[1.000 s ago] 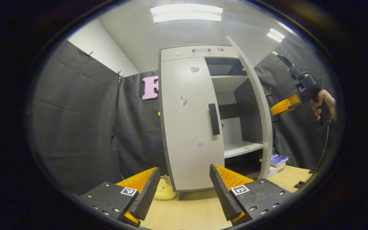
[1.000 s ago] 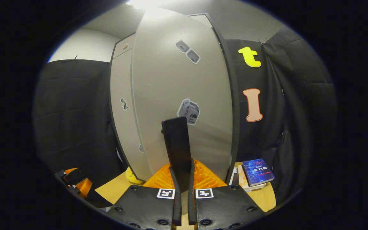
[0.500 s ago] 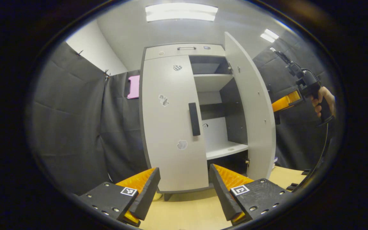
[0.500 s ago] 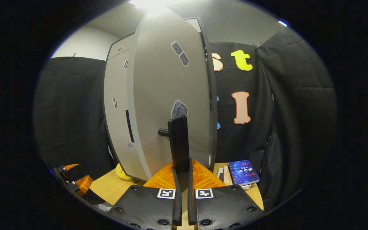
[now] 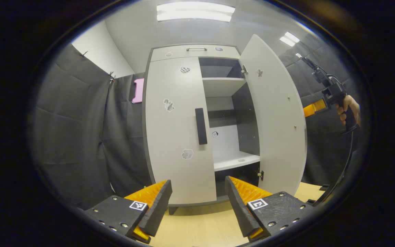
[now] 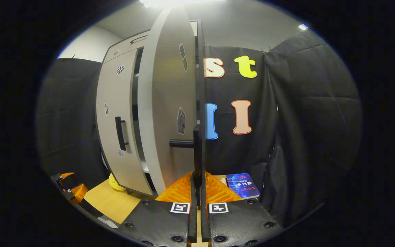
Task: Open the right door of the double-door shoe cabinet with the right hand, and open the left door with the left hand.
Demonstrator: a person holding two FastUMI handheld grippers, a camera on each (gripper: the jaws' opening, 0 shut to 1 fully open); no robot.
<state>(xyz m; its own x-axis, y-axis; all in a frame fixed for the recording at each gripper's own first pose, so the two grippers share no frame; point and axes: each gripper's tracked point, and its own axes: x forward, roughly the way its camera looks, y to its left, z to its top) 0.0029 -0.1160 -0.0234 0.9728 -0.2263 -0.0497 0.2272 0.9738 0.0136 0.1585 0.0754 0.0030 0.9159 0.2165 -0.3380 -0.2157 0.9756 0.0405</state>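
Note:
The grey double-door shoe cabinet (image 5: 194, 51) stands on a wooden table. Its left door (image 5: 178, 130) is closed, with a black vertical handle (image 5: 201, 126). My left gripper (image 5: 197, 202) is open and empty, low in front of that door and apart from it. The right door (image 5: 279, 120) is swung wide open, showing the white shelves (image 5: 235, 159). In the right gripper view this right door (image 6: 165, 113) is almost edge-on. My right gripper (image 6: 197, 178) is shut on its black handle (image 6: 196, 151). The right gripper (image 5: 312, 109) and its hand (image 5: 350, 109) are seen past the door's outer edge.
A blue book (image 6: 242, 185) lies on the table (image 5: 201, 223) to the right of the cabinet. A yellow soft toy (image 6: 117, 183) sits by the cabinet's foot. The left gripper (image 6: 69, 183) shows low at the left. Black cloth walls close in on both sides.
The right door has swung further open with my right gripper shut on its handle. The left gripper view has shifted so the cabinet sits more central; the left gripper stays open.

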